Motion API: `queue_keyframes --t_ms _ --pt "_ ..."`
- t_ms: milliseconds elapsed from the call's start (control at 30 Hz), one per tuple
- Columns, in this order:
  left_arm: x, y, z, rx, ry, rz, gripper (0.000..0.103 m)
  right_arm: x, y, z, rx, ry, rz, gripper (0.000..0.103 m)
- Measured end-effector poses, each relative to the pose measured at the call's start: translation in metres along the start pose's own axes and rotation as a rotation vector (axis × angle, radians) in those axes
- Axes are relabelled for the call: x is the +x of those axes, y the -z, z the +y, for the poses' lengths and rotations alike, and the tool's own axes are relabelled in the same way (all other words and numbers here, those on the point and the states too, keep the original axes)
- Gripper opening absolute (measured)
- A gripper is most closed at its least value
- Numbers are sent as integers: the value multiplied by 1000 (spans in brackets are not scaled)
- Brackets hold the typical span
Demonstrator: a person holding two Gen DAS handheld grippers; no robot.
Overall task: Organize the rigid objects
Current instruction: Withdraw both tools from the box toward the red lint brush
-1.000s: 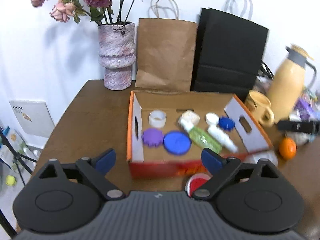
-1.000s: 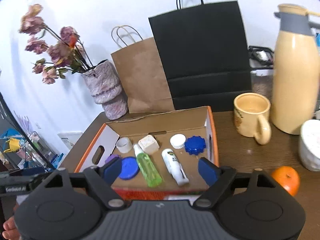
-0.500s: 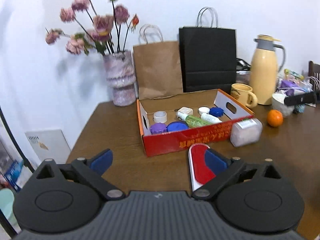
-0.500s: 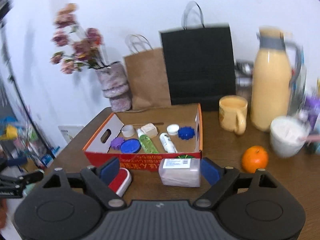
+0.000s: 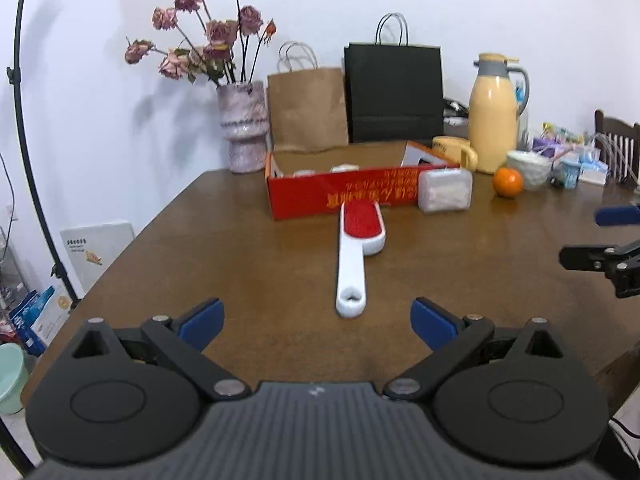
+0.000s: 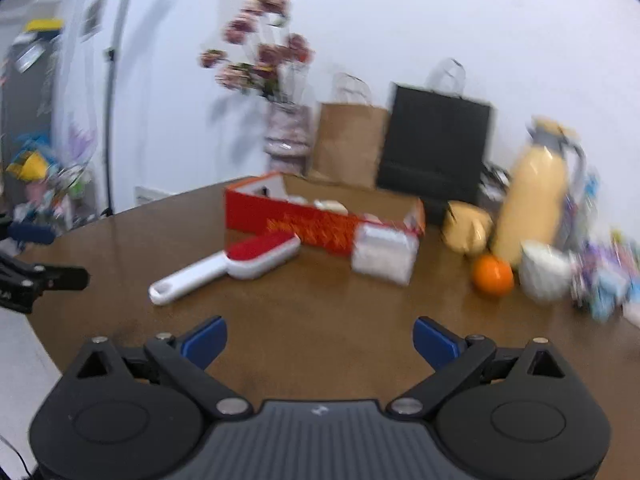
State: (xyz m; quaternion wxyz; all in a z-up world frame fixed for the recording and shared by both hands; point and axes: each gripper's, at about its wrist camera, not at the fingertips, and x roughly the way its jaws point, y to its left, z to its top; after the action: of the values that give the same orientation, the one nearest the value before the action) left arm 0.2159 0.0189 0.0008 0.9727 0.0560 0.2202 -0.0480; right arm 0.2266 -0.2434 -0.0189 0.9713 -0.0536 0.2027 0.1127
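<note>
Lying lengthwise, brush handle twd cam.

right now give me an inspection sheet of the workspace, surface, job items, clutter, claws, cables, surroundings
surface: brown wooden table, bare in front.
job's things: white lint brush with red pad lies flat before the red box; clear plastic case at the box's right front corner; small items inside the box.
clutter: orange, mug, yellow flask, white bowl, two paper bags, vase of flowers.
claws: left claw open, empty; right claw opening, empty.
cables: nothing seen on the table.
surroundings: white wall, black stand pole at left.
</note>
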Motion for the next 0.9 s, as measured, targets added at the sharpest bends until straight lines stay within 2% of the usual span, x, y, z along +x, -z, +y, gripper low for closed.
queue_keyframes --t_ms 67,200,333,533,700,800,900 --pt "6 0 1 -6 3 9 102 2 5 -8 51 14 23 100" --pt "24 -2 -3 -23 1 26 102 7 7 -17 52 59 31 100" --pt "41 -5 -9 -27 52 44 101 15 10 -20 58 38 40 100" --pt "72 -12 -15 -22 79 66 85 38 9 -25 75 40 72 97" --pt "103 -18 -15 -43 63 92 82 57 4 -32 97 52 79 97" --pt "120 -23 -17 -43 81 95 80 68 -2 -35 124 32 79 97" --pt "141 -28 -20 -50 94 110 75 83 -9 -34 138 8 75 91"
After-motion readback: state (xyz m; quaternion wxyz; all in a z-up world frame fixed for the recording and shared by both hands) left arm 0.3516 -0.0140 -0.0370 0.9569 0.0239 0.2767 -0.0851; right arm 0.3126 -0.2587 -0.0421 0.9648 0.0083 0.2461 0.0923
